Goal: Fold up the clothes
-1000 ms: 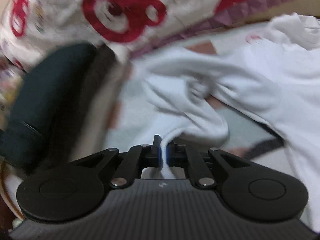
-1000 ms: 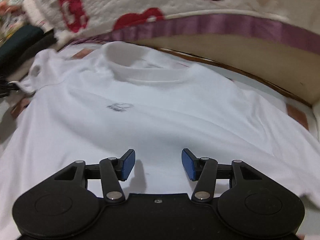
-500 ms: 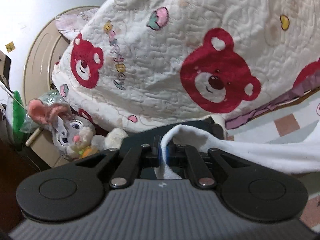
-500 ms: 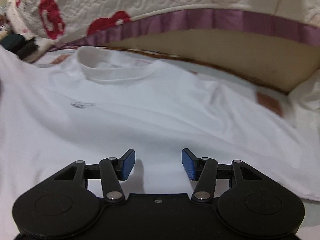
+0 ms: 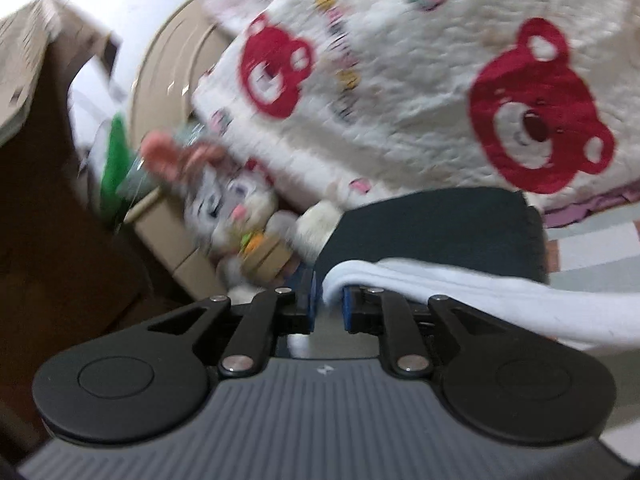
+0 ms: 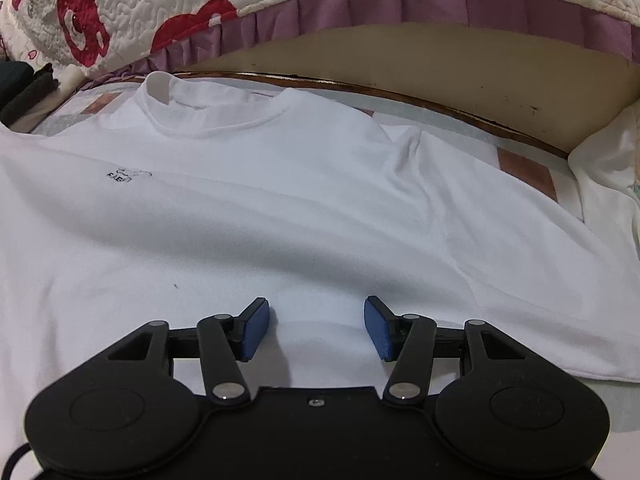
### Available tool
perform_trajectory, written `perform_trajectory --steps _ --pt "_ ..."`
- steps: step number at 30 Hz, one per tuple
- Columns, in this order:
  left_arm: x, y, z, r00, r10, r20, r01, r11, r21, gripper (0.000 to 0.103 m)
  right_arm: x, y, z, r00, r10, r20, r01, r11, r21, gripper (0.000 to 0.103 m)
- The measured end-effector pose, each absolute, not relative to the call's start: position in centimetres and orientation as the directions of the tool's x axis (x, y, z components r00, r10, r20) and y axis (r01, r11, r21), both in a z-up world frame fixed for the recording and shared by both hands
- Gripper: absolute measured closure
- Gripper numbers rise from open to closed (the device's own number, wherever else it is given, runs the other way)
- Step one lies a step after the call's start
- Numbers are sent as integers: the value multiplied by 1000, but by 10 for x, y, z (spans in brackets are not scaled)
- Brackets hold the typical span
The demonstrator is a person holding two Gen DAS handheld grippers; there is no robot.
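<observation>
The white T-shirt [image 6: 280,200] lies spread flat on the bed, front side up, and fills most of the right wrist view. Its round collar [image 6: 216,120] is in the upper left of that frame, and a small black print [image 6: 124,176] sits on the chest at the left. One sleeve [image 6: 500,208] reaches toward the right edge.

The right claw [image 6: 316,328] stands low in the centre of the frame, just above the lower part of the shirt. Its blue pads [image 6: 256,328] are wide apart and only flat cloth shows between them; they do not pinch anything.

In the left wrist view, which is blurred, the left claw [image 5: 329,304] is narrow and its jaws are opening. A white fold of the shirt [image 5: 460,292] hangs over the right finger and runs away to the right edge; a bit of it is in the small gap, but the pads do not press it.

Behind, a quilt with red bears [image 5: 440,80] fills the upper right, a dark cushion [image 5: 432,228] lies in the middle, and a plush rabbit [image 5: 224,208] sits at the left beside a cardboard box [image 5: 32,80].
</observation>
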State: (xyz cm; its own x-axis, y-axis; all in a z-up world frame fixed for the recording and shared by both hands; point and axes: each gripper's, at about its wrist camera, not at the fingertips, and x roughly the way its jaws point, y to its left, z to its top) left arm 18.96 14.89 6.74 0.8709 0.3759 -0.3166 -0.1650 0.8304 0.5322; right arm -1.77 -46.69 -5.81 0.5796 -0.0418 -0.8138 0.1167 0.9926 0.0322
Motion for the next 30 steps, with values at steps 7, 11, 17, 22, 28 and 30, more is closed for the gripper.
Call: perform_trajectory --steps 7,11,17,22,28,30 --pt "170 188 86 829 535 -165 -414 784 462 86 -21 -466 -58 581 -55 -812 120 993 18 44" --pt "170 209 101 815 476 -330 -343 856 386 86 -21 -465 -57 578 -63 -814 125 992 12 44" --pt "135 129 96 908 156 -389 -8 934 358 47 -21 -481 -25 644 -62 -762 132 991 30 44" --pt "141 19 62 807 -290 -514 455 860 230 40 0 -510 10 695 -102 -712 166 986 21 44" --pt "171 -106 -24 575 -415 -705 657 748 96 41 56 -548 12 539 171 -825 77 965 251 52" --pt "177 -144 -51 510 -387 -768 677 731 81 43 70 -544 6 524 99 -846 62 986 153 51"
